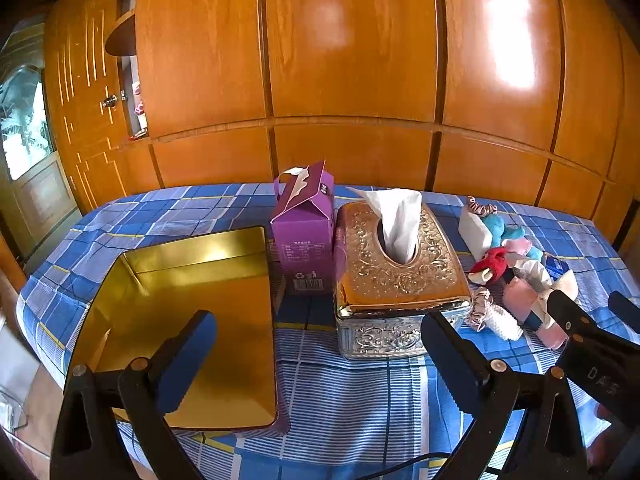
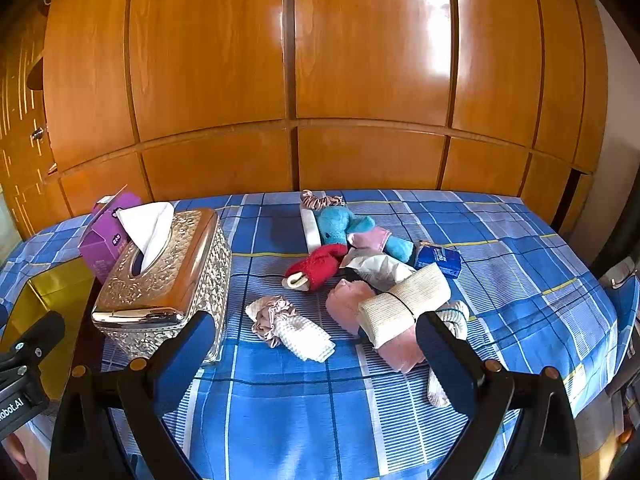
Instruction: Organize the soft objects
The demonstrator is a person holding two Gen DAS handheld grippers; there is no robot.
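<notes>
A pile of soft things lies on the blue checked cloth [image 2: 280,408]: a blue plush toy [image 2: 340,227], a red sock [image 2: 318,266], a white knit cloth with a pink scrunchie [image 2: 294,330], a pink towel roll [image 2: 352,306], a cream bandage roll [image 2: 404,304]. The pile also shows in the left wrist view [image 1: 516,276]. An empty gold tin tray [image 1: 192,320] lies at the left. My left gripper [image 1: 320,356] is open and empty, between tray and tissue box. My right gripper [image 2: 316,360] is open and empty, just in front of the pile.
An ornate gold tissue box [image 1: 396,276] and a purple carton [image 1: 306,232] stand between tray and pile. A small blue packet [image 2: 438,258] lies at the pile's right. Wooden wardrobe doors [image 2: 360,80] rise behind the table. The table edge drops off at the right [image 2: 612,320].
</notes>
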